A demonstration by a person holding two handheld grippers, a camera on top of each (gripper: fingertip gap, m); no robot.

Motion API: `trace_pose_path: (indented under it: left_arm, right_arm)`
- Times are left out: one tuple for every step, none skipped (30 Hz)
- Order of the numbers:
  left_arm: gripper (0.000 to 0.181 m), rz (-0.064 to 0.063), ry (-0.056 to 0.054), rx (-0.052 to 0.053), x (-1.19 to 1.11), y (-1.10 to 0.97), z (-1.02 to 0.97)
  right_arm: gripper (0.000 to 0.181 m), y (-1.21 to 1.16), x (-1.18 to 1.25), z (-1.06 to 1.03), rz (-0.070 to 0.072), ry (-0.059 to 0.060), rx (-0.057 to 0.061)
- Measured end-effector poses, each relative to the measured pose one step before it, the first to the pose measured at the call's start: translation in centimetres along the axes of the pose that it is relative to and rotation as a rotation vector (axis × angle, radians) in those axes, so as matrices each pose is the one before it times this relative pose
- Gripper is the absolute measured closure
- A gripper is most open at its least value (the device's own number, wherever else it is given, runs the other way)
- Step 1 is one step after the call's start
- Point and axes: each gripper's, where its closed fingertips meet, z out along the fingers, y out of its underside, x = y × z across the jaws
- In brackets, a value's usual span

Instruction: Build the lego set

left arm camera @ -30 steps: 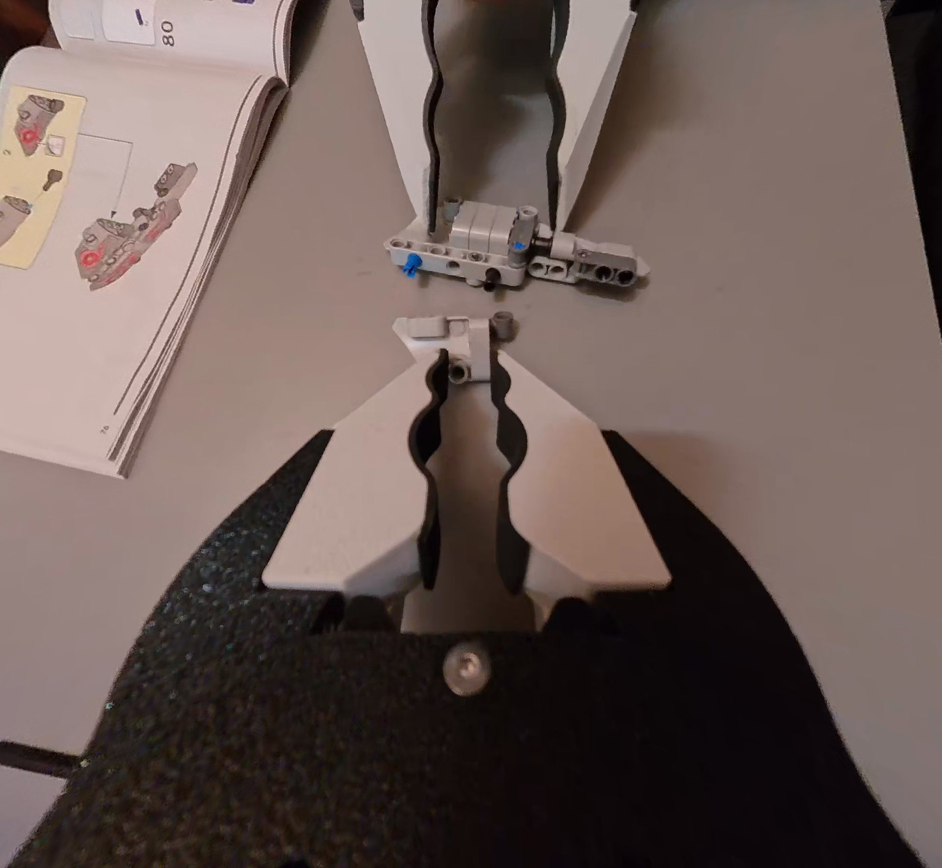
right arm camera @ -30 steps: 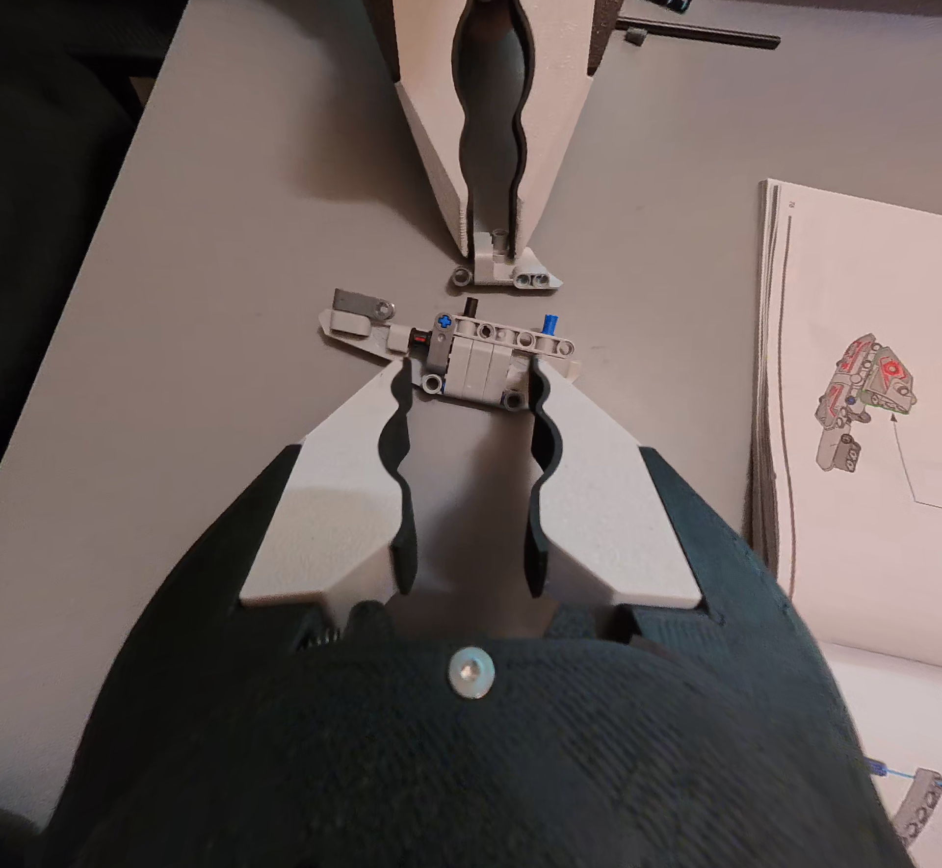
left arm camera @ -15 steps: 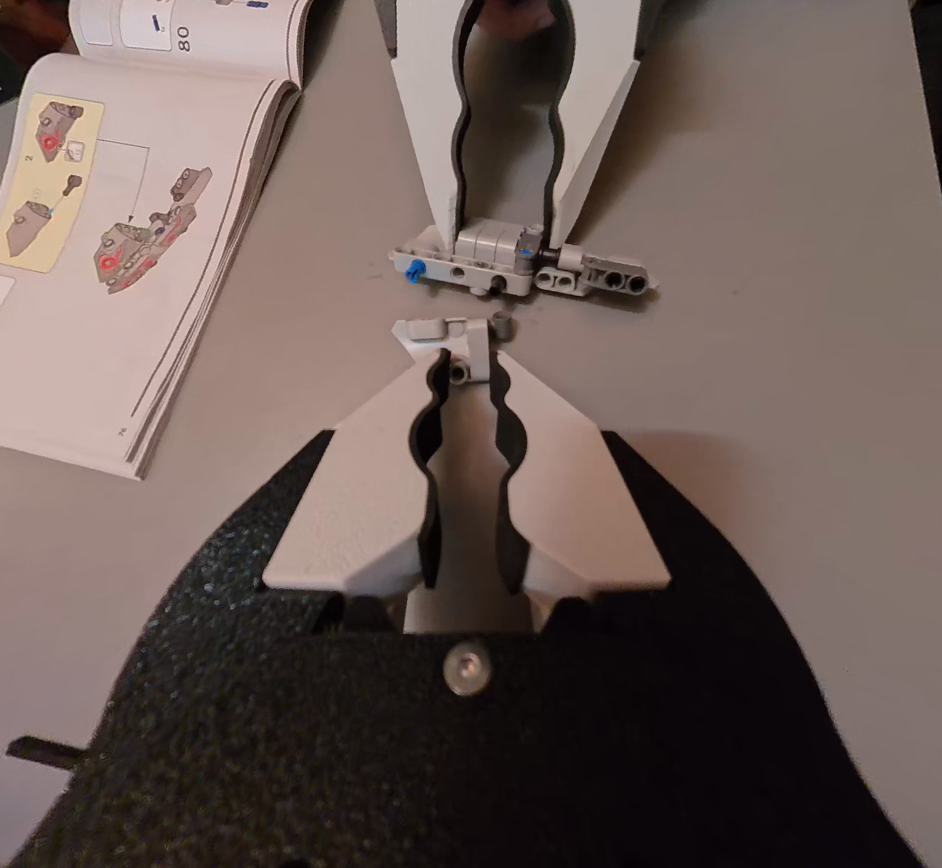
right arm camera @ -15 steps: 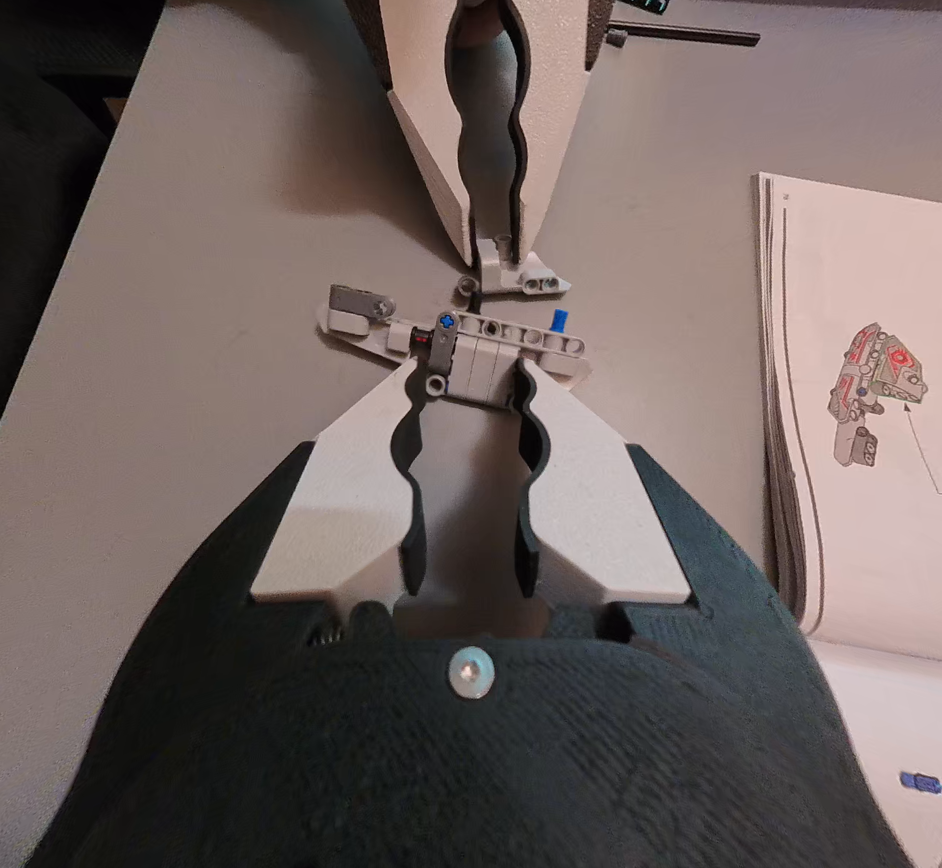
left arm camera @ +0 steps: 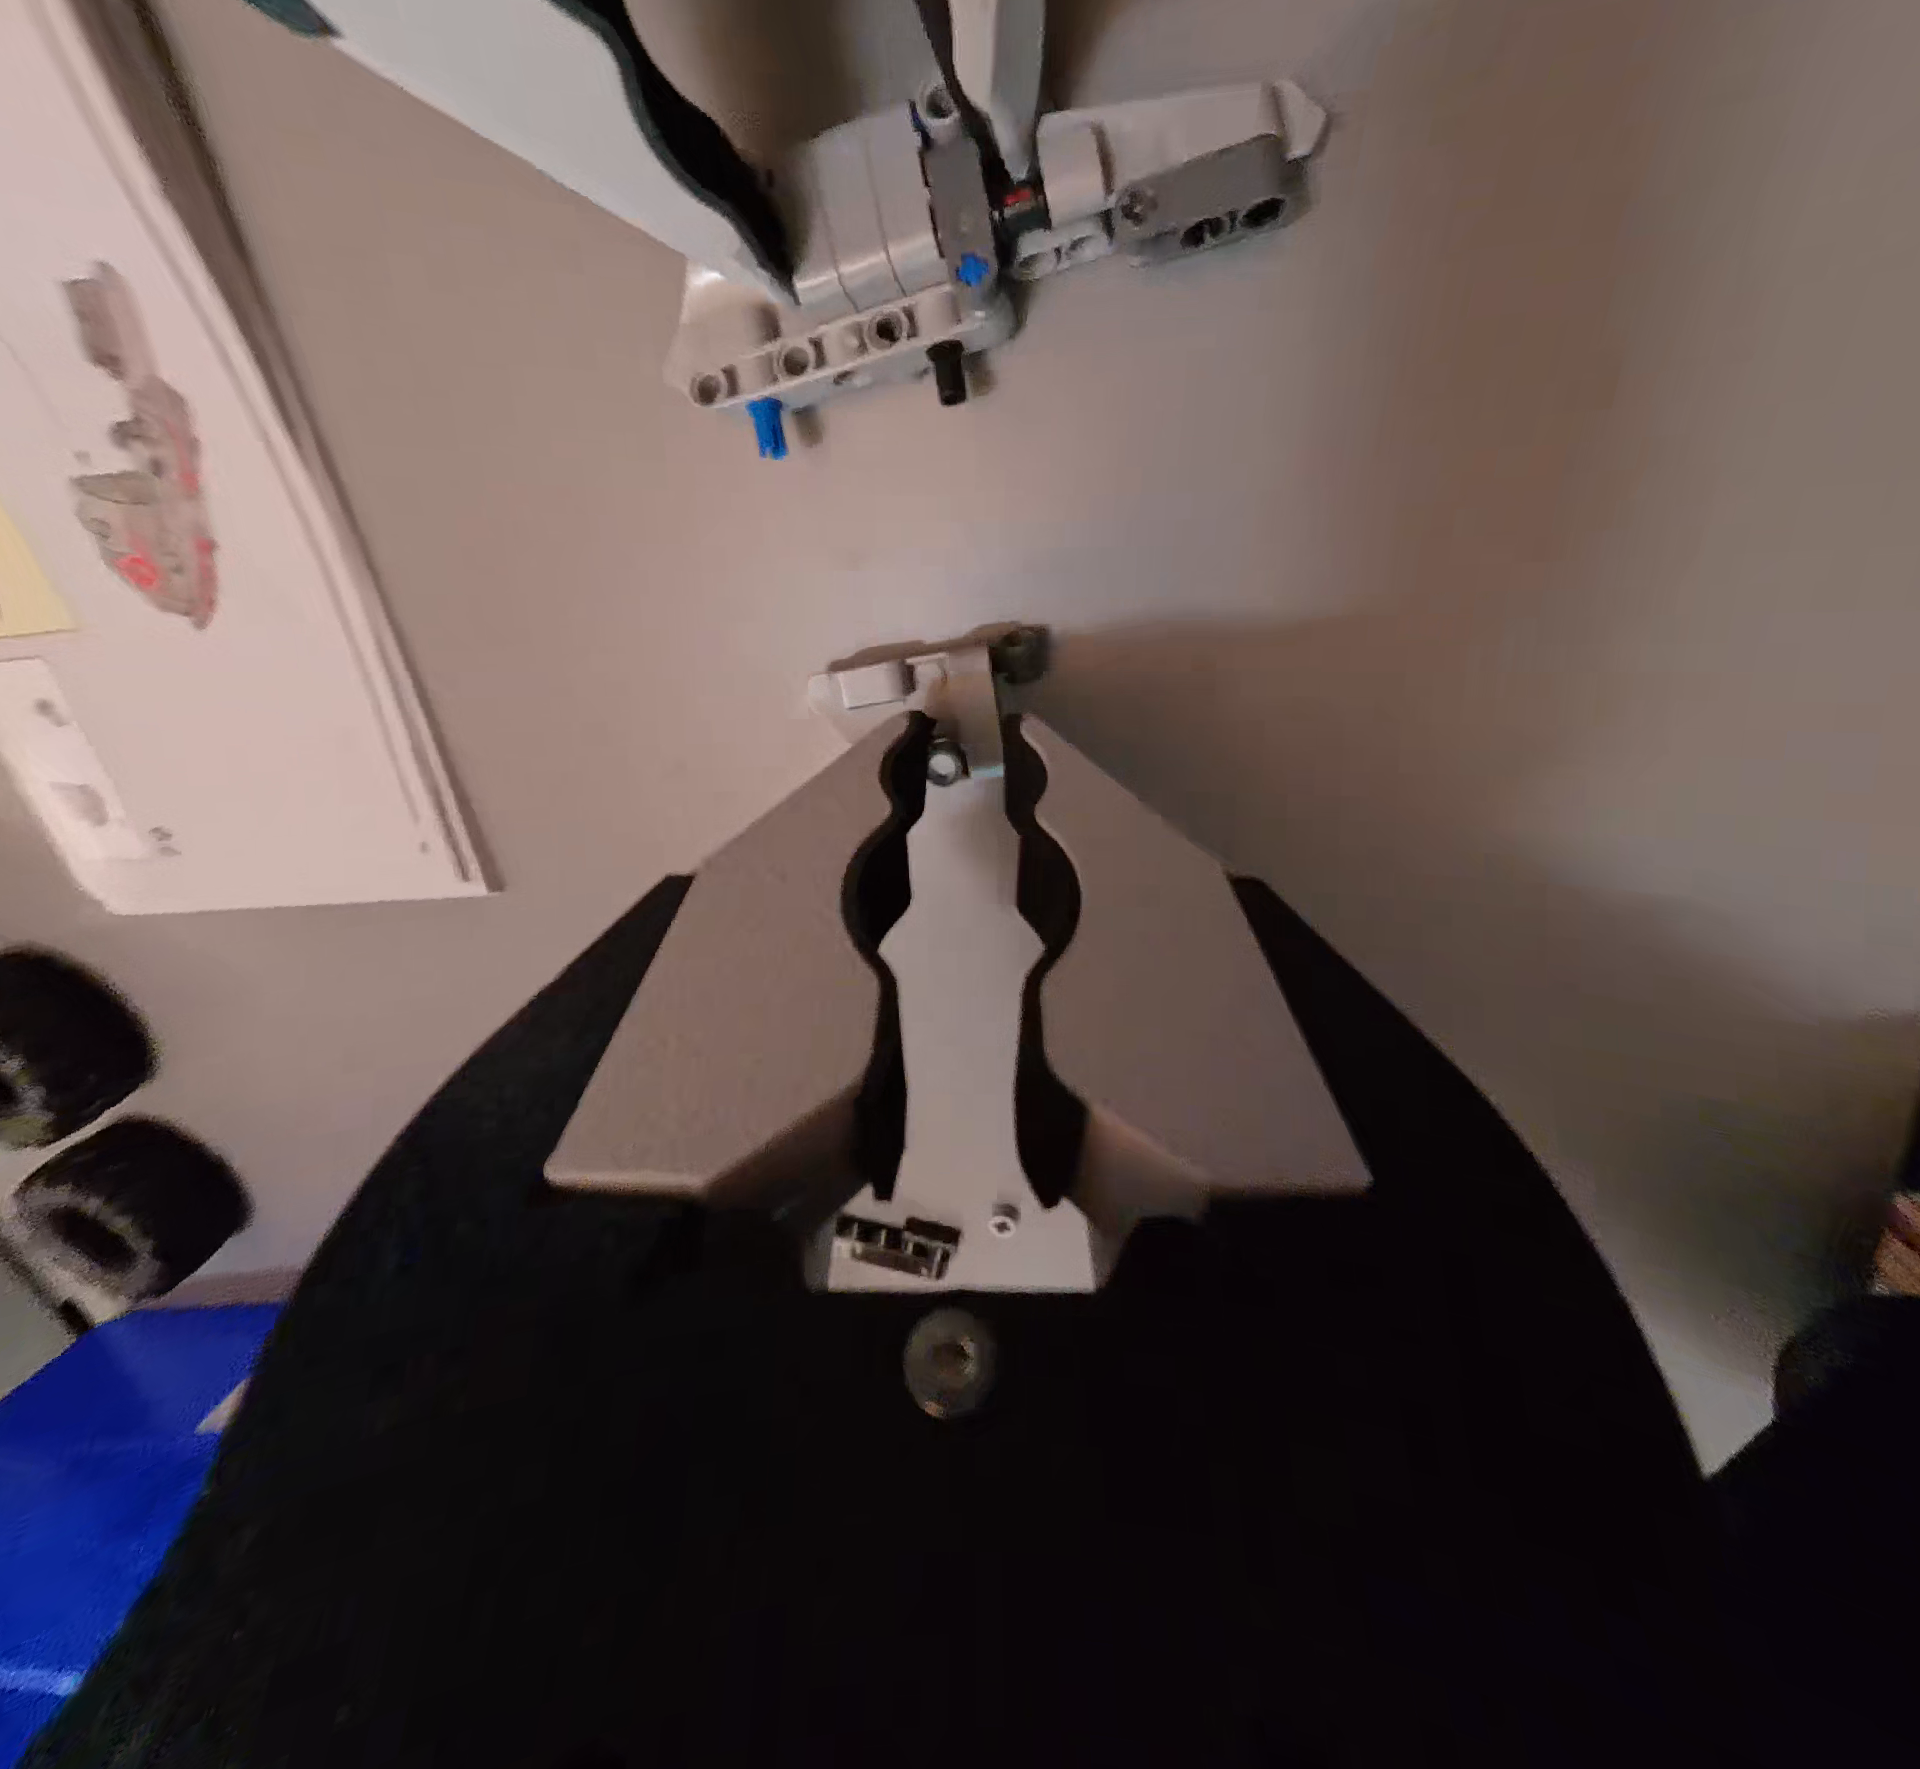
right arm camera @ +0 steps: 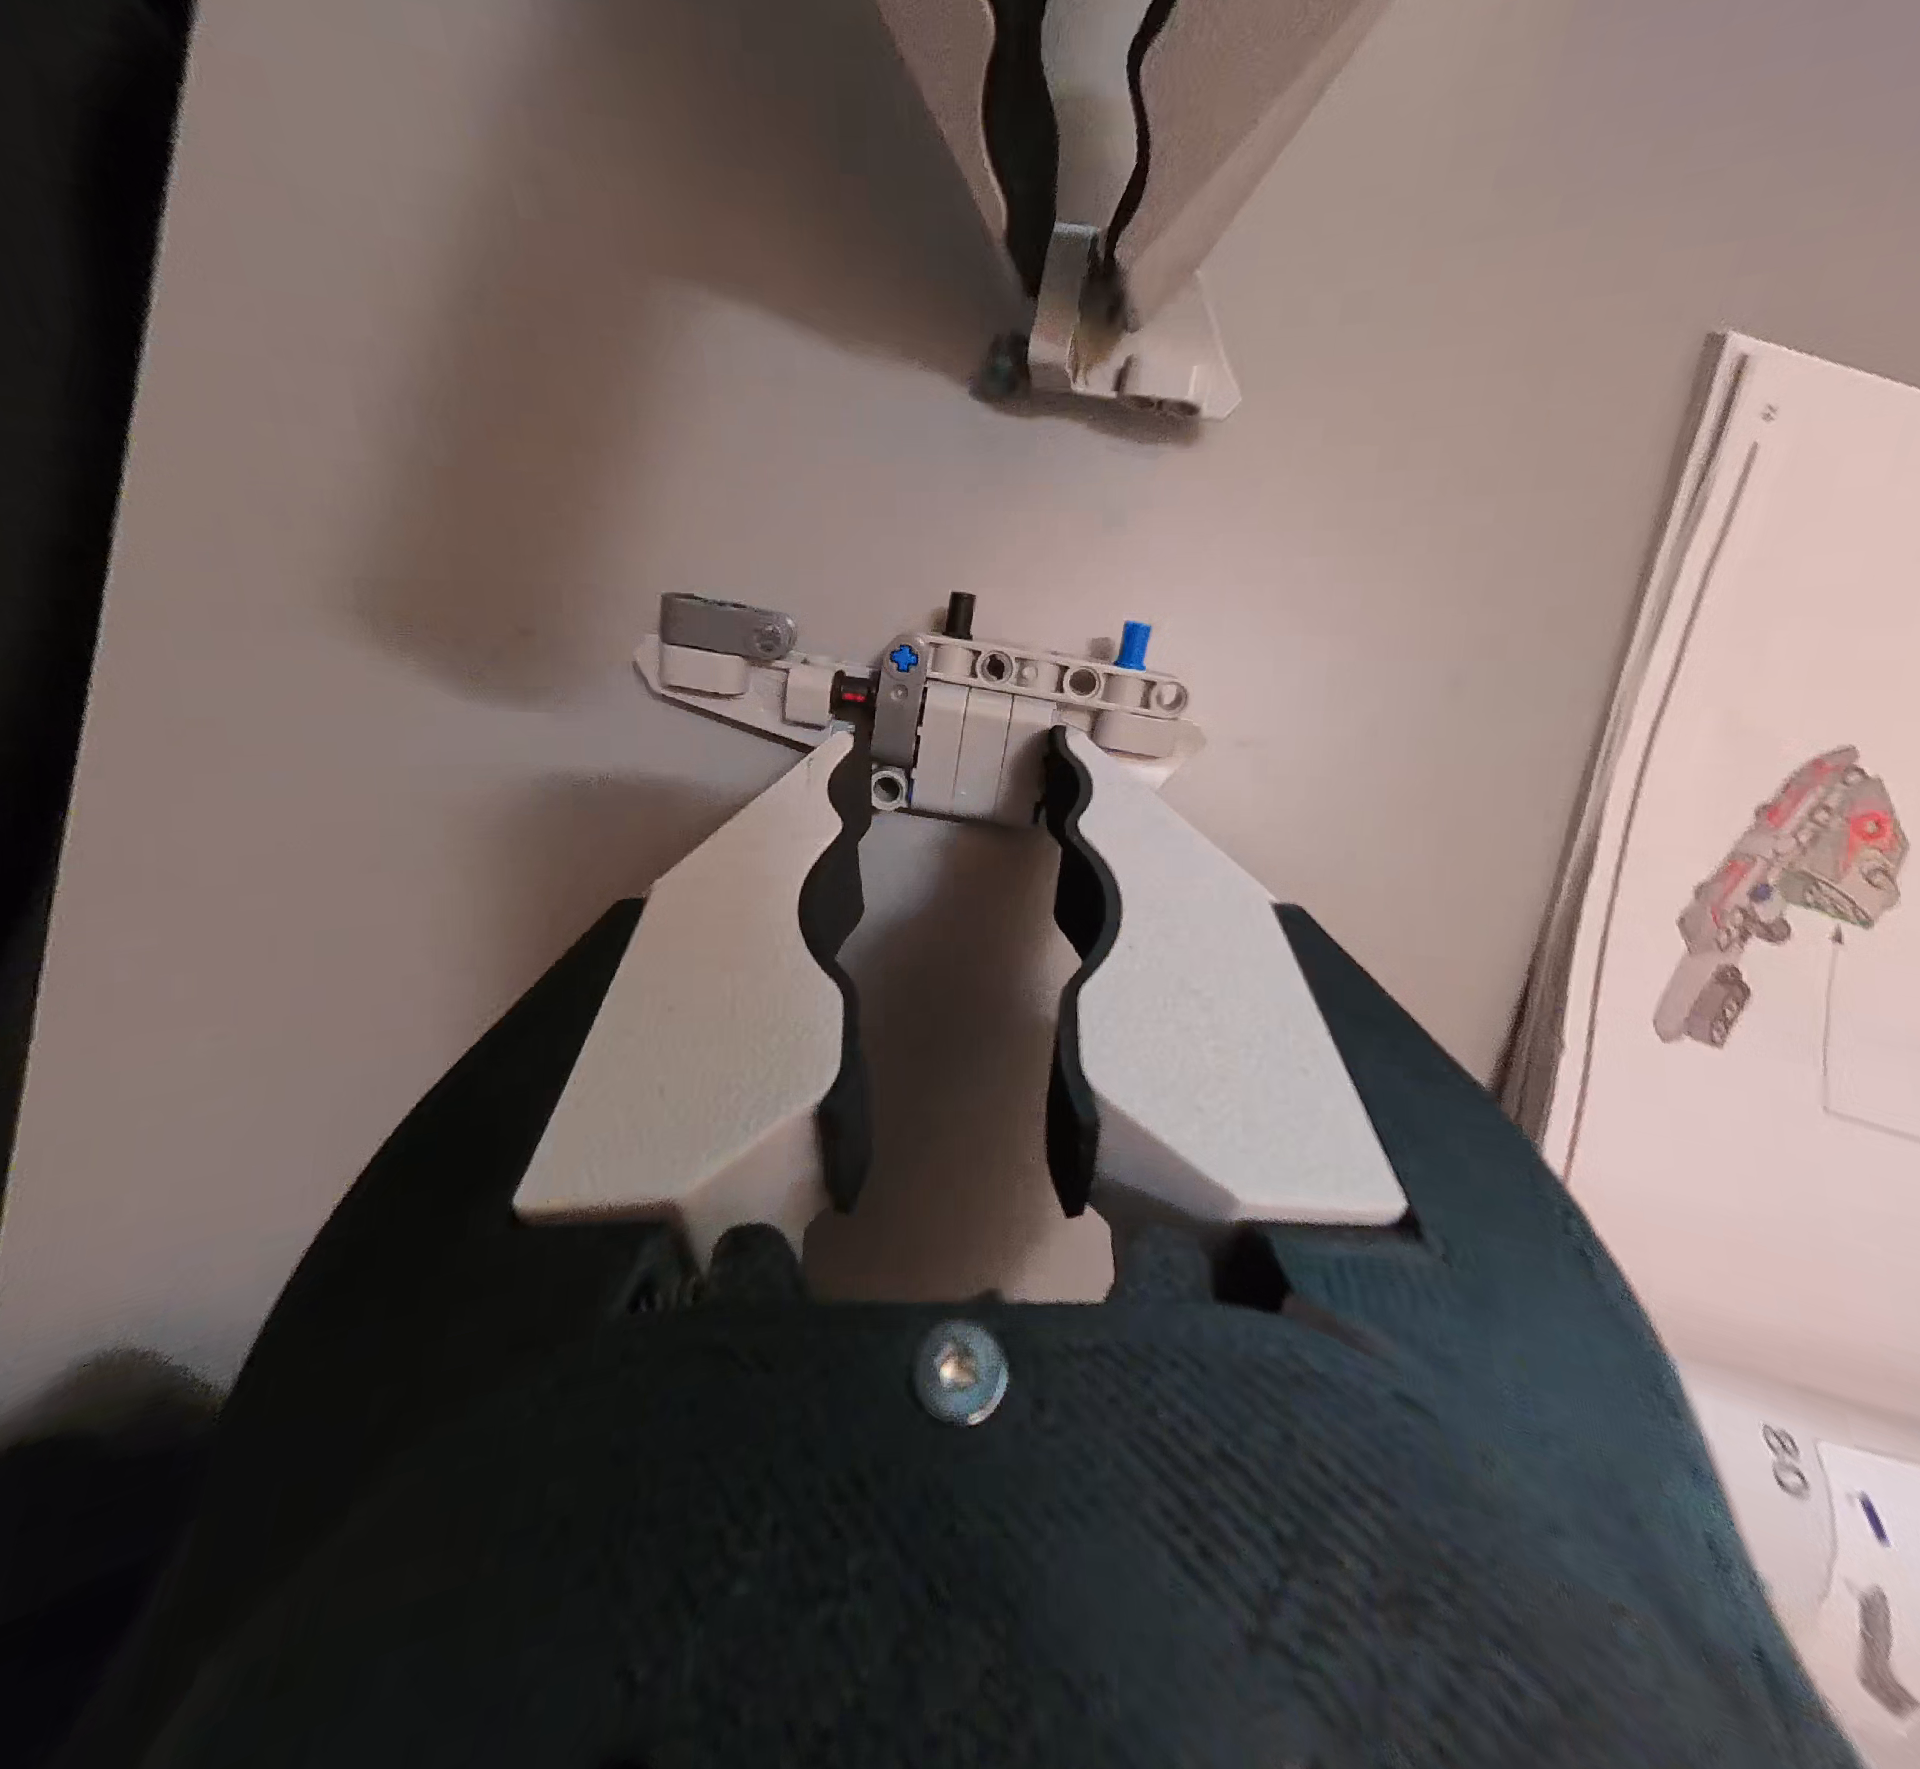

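Two sub-assemblies gripped, not yet joined

The right tongs [right arm camera: 951, 769] pinch the grey beam assembly [right arm camera: 966, 701] at frame centre; the left tongs [left arm camera: 961, 732] pinch a small grey angled piece [left arm camera: 935, 680]. Well apart above the worktop [right arm camera: 468, 317], they remain unmated; judging by the open instruction booklet [right arm camera: 1766, 784], most building remains.

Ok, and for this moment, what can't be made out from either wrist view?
- Small grey piece in the left claw: motion-blurred in the right wrist view, its shape unclear.
- Grey assembly in the right claw: its near side is hidden by the fingers.
- Instruction booklet: cut off by the left edge and blurred in the left wrist view.
- Black objects at lower left: blurred, unidentifiable.
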Motion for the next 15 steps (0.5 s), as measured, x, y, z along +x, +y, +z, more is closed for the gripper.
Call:
trace_pose_path:
  left_arm:
    - [0.17, 0.0016, 0.006, 0.0221, -0.067, -0.29, 0.119]
    - [0.17, -0.0026, -0.0081, 0.0374, -0.216, -0.468, -0.05]
    - [0.17, -0.0097, 0.0013, 0.0419, -0.003, -0.532, -0.218]
    - [0.17, -0.0102, -0.0322, 0.0419, -0.425, -0.566, -0.356]
    - [0.17, -0.0089, -0.056, 0.0329, -0.683, -0.518, -0.484]
    - [0.17, 0.0015, -0.0613, 0.0228, -0.678, -0.479, -0.553]
    - [0.17, 0.0131, -0.0872, 0.0252, -0.985, -0.617, -0.633]
    - [0.17, 0.0138, -0.0768, 0.0221, -0.846, -0.657, -0.615]
    - [0.17, 0.014, -0.0585, 0.0173, -0.621, -0.641, -0.545]
    - [0.17, 0.0163, -0.0616, 0.0173, -0.667, -0.65, -0.468]
    - [0.17, 0.0227, -0.0404, 0.0148, -0.387, -0.595, -0.359]
    - [0.17, 0.0212, -0.0301, 0.0094, -0.258, -0.498, -0.262]
    - [0.17, 0.0176, -0.033, 0.0021, -0.348, -0.32, -0.201]
    - [0.17, 0.0216, -0.0159, 0.0022, -0.119, -0.276, -0.137]
    - [0.17, 0.0135, -0.0145, 0.0115, -0.11, -0.351, -0.096]
  right_arm:
    - [0.149, -0.145, -0.205, 0.153, -0.0022, -0.0237, 0.016]
    - [0.149, -0.201, 0.05, 0.03, -0.0121, 0.0005, 0.023]
    - [0.143, -0.469, 0.477, -0.186, -0.005, 0.0364, 0.0447]
    - [0.136, -0.575, 0.33, -0.442, 0.0086, 0.0276, 0.0515]
    - [0.135, -0.527, 0.122, -0.626, 0.0228, 0.0081, 0.0511]
    - [0.136, -0.585, 0.261, -0.656, 0.0442, 0.0087, 0.0603]
    - [0.137, -0.649, 0.099, -0.581, 0.0641, -0.0109, 0.0694]
    - [0.139, -0.619, 0.138, -0.474, 0.0776, -0.0165, 0.0658]
    - [0.141, -0.638, 0.465, -0.401, 0.0843, -0.0004, 0.0661]
    - [0.142, -0.744, 0.113, -0.277, 0.0784, -0.0241, 0.0724]
    - [0.145, -0.859, -0.312, -0.203, 0.0723, -0.0494, 0.074]
    - [0.152, -0.994, -0.388, -0.162, 0.0635, -0.0505, 0.0762]
    - [0.153, -0.918, -0.541, -0.097, 0.0487, -0.0534, 0.0679]
    - [0.153, -0.683, -0.11, -0.03, 0.0436, -0.0194, 0.0494]
    - [0.154, -0.349, -0.001, 0.032, 0.0175, -0.0078, 0.0271]
